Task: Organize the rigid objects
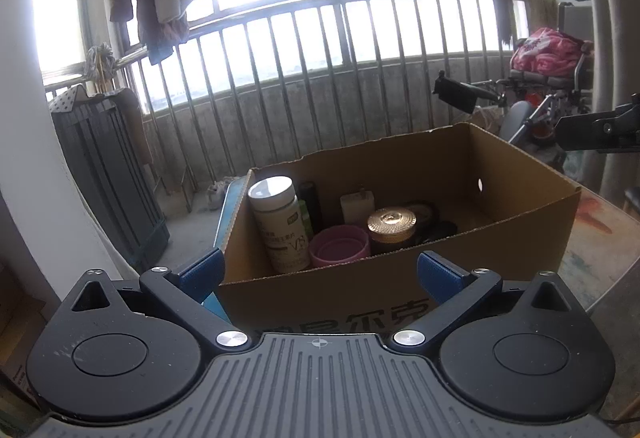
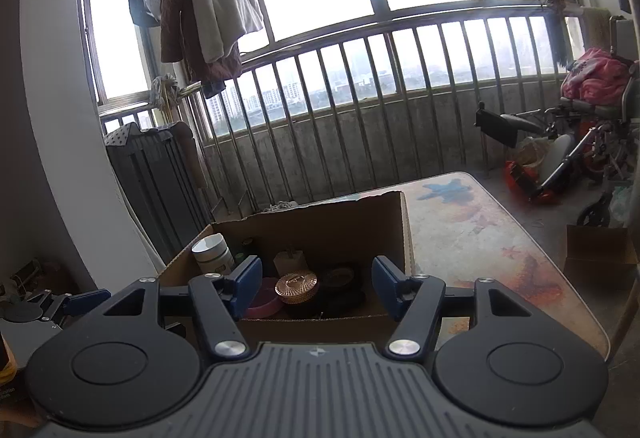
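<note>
An open cardboard box (image 1: 500, 173) stands on the table and holds several rigid objects: a white bottle (image 1: 280, 222), a pink lid (image 1: 339, 246), a jar with a gold lid (image 1: 392, 224), a white block (image 1: 358, 205) and dark items. My left gripper (image 1: 320, 274) is open and empty, just in front of the box's near wall. My right gripper (image 2: 316, 286) is open and empty, above the near wall, over the gold-lidded jar (image 2: 297, 288). The box (image 2: 340, 222) and white bottle (image 2: 213, 253) show there too.
The patterned table (image 2: 480, 234) stretches right of the box. A balcony railing (image 2: 360, 109), a dark rack (image 2: 156, 173), hanging coats (image 2: 208, 9) and a wheelchair with pink fabric (image 2: 592, 109) lie beyond. A small cardboard box (image 2: 600, 250) sits on the floor at right.
</note>
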`<state>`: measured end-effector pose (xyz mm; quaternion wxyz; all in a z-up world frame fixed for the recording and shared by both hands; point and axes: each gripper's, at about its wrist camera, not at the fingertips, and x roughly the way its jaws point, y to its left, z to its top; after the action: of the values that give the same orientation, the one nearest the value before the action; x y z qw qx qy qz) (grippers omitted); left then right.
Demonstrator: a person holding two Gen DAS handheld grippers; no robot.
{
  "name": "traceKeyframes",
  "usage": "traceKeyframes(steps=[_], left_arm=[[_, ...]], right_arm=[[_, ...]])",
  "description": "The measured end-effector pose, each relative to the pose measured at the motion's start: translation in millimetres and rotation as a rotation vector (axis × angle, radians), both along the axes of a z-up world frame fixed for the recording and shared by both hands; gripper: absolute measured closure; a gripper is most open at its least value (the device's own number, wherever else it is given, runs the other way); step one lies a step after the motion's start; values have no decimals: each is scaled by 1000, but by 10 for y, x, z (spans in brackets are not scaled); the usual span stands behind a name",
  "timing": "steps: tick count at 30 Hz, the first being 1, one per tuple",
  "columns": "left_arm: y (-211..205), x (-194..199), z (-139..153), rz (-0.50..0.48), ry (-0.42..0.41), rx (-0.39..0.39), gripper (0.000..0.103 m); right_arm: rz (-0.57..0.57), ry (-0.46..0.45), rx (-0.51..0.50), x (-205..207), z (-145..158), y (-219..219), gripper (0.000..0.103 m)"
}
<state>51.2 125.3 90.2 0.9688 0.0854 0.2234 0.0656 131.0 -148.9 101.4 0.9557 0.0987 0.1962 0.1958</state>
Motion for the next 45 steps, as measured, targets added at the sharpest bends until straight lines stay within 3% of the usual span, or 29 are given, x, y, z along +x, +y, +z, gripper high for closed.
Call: traceKeyframes(steps=[13, 22, 45], left_arm=[[-4, 121, -25, -28, 27, -37, 0], [-25, 141, -41, -8, 18, 0, 0], [86, 174, -75, 3, 42, -46, 0]], right_arm=[[-12, 20, 8, 66, -33, -47, 39], [-11, 16, 14, 94, -22, -41, 39], [0, 36, 9, 104, -69, 11, 37]])
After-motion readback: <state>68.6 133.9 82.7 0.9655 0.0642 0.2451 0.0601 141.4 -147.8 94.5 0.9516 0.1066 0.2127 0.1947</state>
